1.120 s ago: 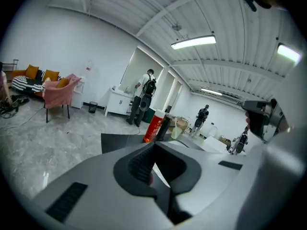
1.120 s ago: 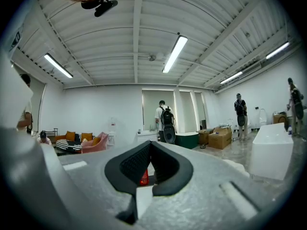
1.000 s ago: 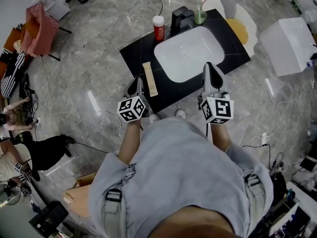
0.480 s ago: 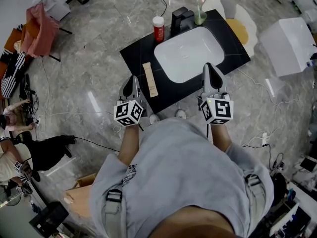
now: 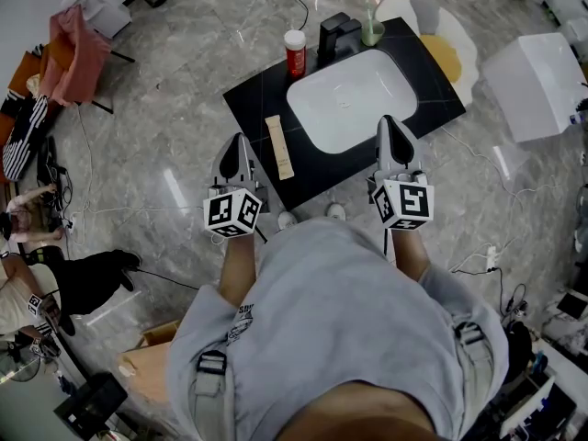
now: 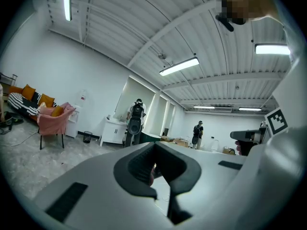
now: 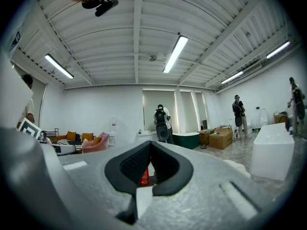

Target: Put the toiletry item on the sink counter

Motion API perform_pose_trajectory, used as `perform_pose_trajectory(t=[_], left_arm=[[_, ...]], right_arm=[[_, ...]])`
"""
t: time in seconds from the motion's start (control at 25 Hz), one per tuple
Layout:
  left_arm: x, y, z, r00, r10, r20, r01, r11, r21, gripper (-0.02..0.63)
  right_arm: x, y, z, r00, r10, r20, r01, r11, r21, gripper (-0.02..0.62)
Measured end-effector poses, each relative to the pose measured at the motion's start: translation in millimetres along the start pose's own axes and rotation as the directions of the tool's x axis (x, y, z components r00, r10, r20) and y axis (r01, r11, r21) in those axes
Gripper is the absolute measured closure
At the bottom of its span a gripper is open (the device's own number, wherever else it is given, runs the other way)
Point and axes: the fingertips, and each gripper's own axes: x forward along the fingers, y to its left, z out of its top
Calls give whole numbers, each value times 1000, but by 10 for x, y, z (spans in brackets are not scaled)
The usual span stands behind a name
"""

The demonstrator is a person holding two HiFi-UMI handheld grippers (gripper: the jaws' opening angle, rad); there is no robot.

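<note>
The tan toiletry box (image 5: pixel 278 146) is lying flat on the black table (image 5: pixel 253 99), left of the white basin (image 5: pixel 349 102), so the placing looks done. The left gripper (image 5: pixel 241 140) is hovering at the table's edge just beside the box, its jaws pressed together on nothing. The right gripper (image 5: pixel 391 120) is hanging over the basin's front rim, jaws likewise closed and empty. Clearing away well likely means lifting the left jaws off without nudging the box.
</note>
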Motion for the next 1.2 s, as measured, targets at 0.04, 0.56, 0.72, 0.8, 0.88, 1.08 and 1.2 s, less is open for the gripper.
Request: perform_pose_trajectory(t=[0.04, 0.56, 0.72, 0.8, 0.88, 1.08, 1.2], left_arm=[[-9, -10, 41, 1000, -1, 6, 1, 1000, 5, 601], [-101, -76, 447, 997, 11, 81, -17, 997, 73, 601], [-138, -100, 541, 995, 17, 94, -25, 995, 92, 602], [-158, -110, 586, 995, 20, 99, -30, 994, 101, 601], [-174, -110, 622, 994, 24, 104, -35, 994, 105, 601], [-212, -88, 678, 993, 42, 110, -54, 992, 115, 602], [-221, -92, 699, 993, 45, 112, -59, 990, 126, 601]], right_arm=[[-1, 1, 9, 1000, 0, 0, 0, 1000, -1, 591], [-25, 13, 49, 1000, 1, 14, 0, 1000, -16, 591], [-50, 22, 54, 1000, 0, 17, 1, 1000, -22, 591], [-59, 27, 54, 1000, 0, 17, 1, 1000, -22, 591], [-67, 37, 56, 1000, 1, 17, -1, 1000, -23, 591], [-74, 54, 63, 1000, 6, 20, -5, 1000, -23, 591], [-74, 52, 73, 1000, 5, 25, -5, 1000, -23, 591]])
